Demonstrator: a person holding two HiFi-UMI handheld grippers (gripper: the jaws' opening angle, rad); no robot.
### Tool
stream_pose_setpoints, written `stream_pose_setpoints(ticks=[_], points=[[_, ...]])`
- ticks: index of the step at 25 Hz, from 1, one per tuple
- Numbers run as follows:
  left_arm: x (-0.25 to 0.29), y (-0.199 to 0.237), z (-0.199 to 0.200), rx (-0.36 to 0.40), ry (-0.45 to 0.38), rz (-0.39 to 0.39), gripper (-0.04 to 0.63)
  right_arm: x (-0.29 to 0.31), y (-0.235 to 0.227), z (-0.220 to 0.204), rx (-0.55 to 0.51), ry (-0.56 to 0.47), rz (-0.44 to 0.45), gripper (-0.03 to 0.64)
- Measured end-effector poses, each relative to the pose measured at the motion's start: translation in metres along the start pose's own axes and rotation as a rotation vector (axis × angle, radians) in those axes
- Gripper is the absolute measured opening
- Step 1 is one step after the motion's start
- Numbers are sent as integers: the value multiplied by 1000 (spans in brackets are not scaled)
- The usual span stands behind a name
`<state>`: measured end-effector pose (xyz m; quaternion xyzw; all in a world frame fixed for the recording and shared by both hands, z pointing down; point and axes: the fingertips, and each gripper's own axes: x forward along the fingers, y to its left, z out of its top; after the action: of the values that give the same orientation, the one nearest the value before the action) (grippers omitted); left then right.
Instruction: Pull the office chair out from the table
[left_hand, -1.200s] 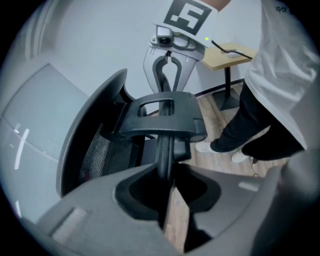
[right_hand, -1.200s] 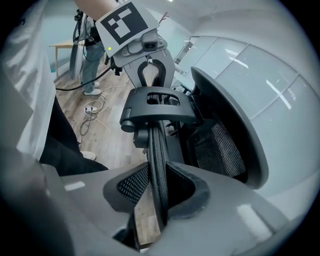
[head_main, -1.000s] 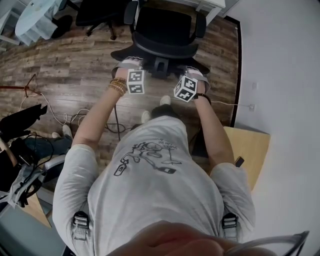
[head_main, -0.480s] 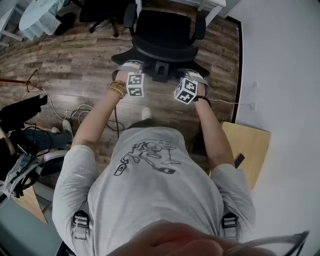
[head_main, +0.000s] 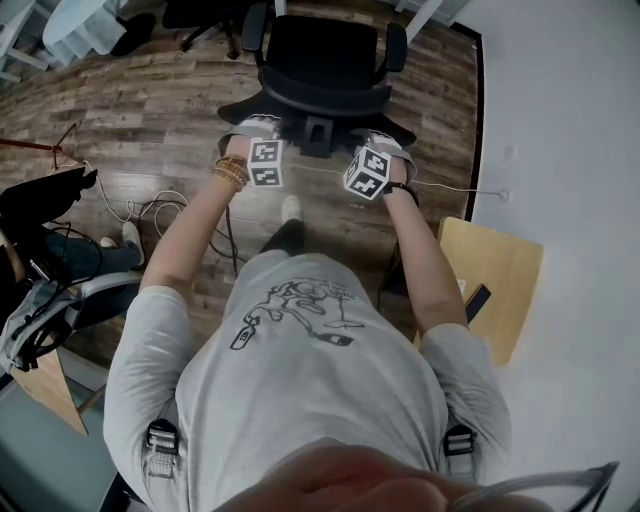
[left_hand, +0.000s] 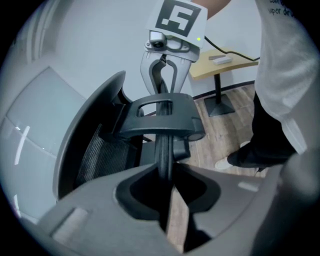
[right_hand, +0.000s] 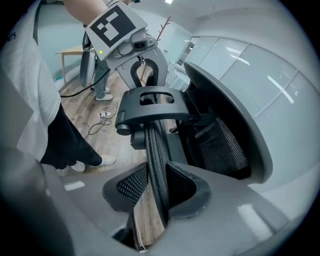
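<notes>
The office chair (head_main: 325, 60) stands on the wood-plank floor (head_main: 130, 130) directly in front of the person, with its back turned to them and a white wall (head_main: 570, 150) at the right. It is black, with a padded seat, two curved armrests and a backrest of fine mesh inside a thin, smooth rim (right_hand: 152, 150). On the back sits a moulded plastic bracket (left_hand: 140, 122) with one long slot.

The left gripper (left_hand: 166, 182) has its jaws closed narrow on the top rim of the backrest. The rim runs up between the two grey pads, and they press on it. The right gripper (right_hand: 159, 195) is clamped on the same rim further along, and its pads show a fine grid texture. Each gripper carries a cube with black-and-white square markers and no words.

I cannot make out the wheels of the chair in the head view. White legs of some furniture (head_main: 422, 12) are cut off by the top edge. On the small light wooden table (head_main: 505, 270) at the right lies a dark flat object (head_main: 477, 300), too small to identify. Thin cables (head_main: 150, 210) lie loose on the floor. The grey T-shirt (head_main: 300, 390) has a line drawing with small lettering that I cannot read. Gold-coloured bracelets (head_main: 233, 172) circle the left wrist.
</notes>
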<state>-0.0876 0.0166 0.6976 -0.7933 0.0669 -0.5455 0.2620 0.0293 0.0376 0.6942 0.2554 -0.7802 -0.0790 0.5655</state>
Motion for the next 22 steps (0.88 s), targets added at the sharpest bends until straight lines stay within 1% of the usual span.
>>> stream_pose_setpoints(ticks=[6, 16, 22], points=[[-17, -37, 6, 1, -29, 4, 94, -15, 37, 0, -10, -10, -10, 121], [-55, -85, 16, -15, -22, -8, 94, -49, 88, 8, -9, -4, 0, 123], [-68, -118, 25, -16, -20, -14, 94, -64, 120, 4, -15, -9, 7, 123]])
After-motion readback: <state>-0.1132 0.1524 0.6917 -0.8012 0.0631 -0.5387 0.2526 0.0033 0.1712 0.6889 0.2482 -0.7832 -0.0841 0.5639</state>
